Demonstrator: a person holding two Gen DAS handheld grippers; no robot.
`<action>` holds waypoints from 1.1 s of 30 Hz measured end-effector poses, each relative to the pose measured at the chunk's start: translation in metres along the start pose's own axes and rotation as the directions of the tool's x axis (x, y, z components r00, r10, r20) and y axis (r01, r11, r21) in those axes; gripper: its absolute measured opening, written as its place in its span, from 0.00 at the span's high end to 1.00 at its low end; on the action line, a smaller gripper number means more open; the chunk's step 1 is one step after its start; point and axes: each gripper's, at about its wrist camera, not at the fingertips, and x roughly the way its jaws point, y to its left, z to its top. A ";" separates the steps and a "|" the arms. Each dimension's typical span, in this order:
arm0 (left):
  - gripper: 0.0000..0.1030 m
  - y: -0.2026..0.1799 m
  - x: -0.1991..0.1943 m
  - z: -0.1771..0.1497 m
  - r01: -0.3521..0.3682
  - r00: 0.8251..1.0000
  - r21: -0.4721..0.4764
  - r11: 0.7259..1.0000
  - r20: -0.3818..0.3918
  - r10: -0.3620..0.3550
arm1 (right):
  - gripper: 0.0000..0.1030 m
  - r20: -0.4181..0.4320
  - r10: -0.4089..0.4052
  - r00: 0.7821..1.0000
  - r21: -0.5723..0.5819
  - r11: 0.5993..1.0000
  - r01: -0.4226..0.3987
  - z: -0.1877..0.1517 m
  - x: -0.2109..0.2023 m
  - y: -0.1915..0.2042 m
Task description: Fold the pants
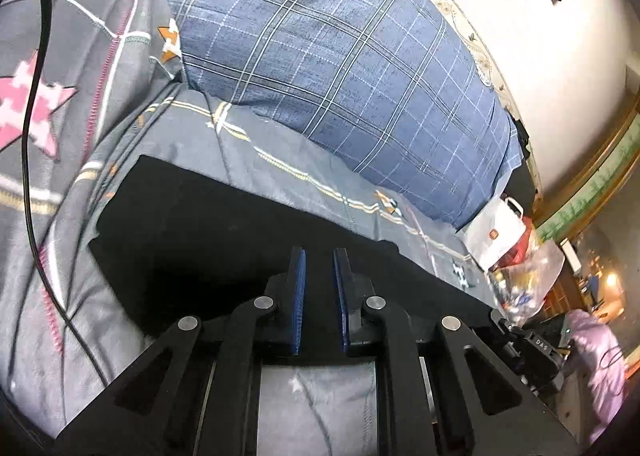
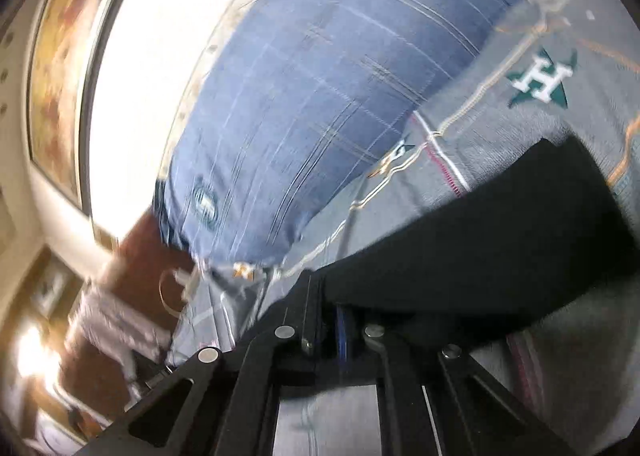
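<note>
Black pants [image 1: 208, 232] lie folded flat on a grey patterned bedspread [image 1: 72, 112]. My left gripper [image 1: 320, 256] hovers over their near edge, its blue pads a small gap apart, holding nothing. In the right wrist view the same pants [image 2: 500, 232] stretch up to the right. My right gripper [image 2: 328, 296] sits at their lower left corner. The black cloth covers its fingertips, and the blue pad [image 2: 342, 330] shows under the fabric edge. The jaws look closed on the cloth. This view is motion blurred.
A blue plaid pillow [image 1: 340, 68] lies beyond the pants against the wall; it also shows in the right wrist view [image 2: 312, 104]. A black cable [image 1: 30, 128] runs over the bedspread at left. Plastic bags [image 1: 504, 236] sit at the bed's right end.
</note>
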 end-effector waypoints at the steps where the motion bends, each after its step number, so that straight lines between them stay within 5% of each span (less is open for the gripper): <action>1: 0.88 0.005 0.006 -0.005 -0.012 1.000 -0.005 1.000 -0.026 0.012 | 0.95 -0.021 -0.030 0.999 -0.004 1.000 0.030 -0.005 0.001 -0.003; 4: 0.88 0.030 0.019 -0.016 -0.034 0.995 -0.090 0.995 -0.093 0.025 | 0.95 -0.059 -0.095 0.994 0.069 0.993 0.099 -0.015 0.009 -0.036; 7: 0.85 0.040 0.006 -0.014 -0.011 0.999 -0.137 0.990 -0.048 0.005 | 0.85 -0.047 -0.107 0.993 0.146 0.983 0.113 -0.020 0.012 -0.052; 8: 0.78 0.041 0.001 -0.013 -0.013 1.000 -0.138 0.990 -0.029 0.009 | 0.79 -0.038 -0.111 0.993 0.170 0.979 0.116 -0.019 0.010 -0.055; 10: 0.27 0.045 -0.006 -0.011 -0.004 1.000 -0.158 0.987 0.011 0.006 | 0.62 0.000 -0.133 0.991 0.221 0.967 0.129 -0.019 0.002 -0.063; 11: 0.22 0.047 -0.008 -0.012 0.002 0.999 -0.177 0.984 0.033 0.004 | 0.62 0.021 -0.141 0.990 0.243 0.961 0.132 -0.019 -0.001 -0.067; 15: 0.22 0.048 -0.001 -0.012 -0.016 1.000 -0.178 0.984 0.024 0.020 | 0.62 0.068 -0.160 0.985 0.300 0.945 0.132 -0.008 -0.011 -0.083; 19: 0.22 0.043 0.006 -0.013 -0.018 1.000 -0.169 0.985 -0.007 0.017 | 0.83 0.136 -0.211 0.968 0.133 0.972 0.193 0.016 -0.021 -0.061; 21: 0.22 0.040 0.008 -0.013 -0.028 1.000 -0.158 0.987 -0.010 0.027 | 0.84 0.166 -0.255 0.952 0.004 0.966 0.258 0.023 -0.025 -0.042; 23: 0.22 0.041 0.011 -0.014 -0.035 0.999 -0.160 0.987 -0.019 0.032 | 0.84 0.147 -0.324 0.934 -0.061 0.940 0.336 0.023 -0.021 -0.035; 26: 0.22 0.044 0.011 -0.013 -0.047 0.999 -0.164 0.985 -0.021 0.044 | 0.84 0.027 -0.443 0.896 0.008 0.897 0.443 0.015 -0.020 -0.065; 30: 0.21 0.048 0.005 -0.009 -0.055 0.998 -0.177 0.983 -0.018 0.053 | 0.80 0.021 -0.350 0.937 0.154 0.927 0.343 0.006 -0.052 -0.074; 33: 0.21 0.049 0.006 -0.007 -0.087 0.996 -0.184 0.979 -0.026 0.084 | 0.75 -0.029 -0.255 0.966 -0.008 0.967 0.255 0.000 -0.046 -0.033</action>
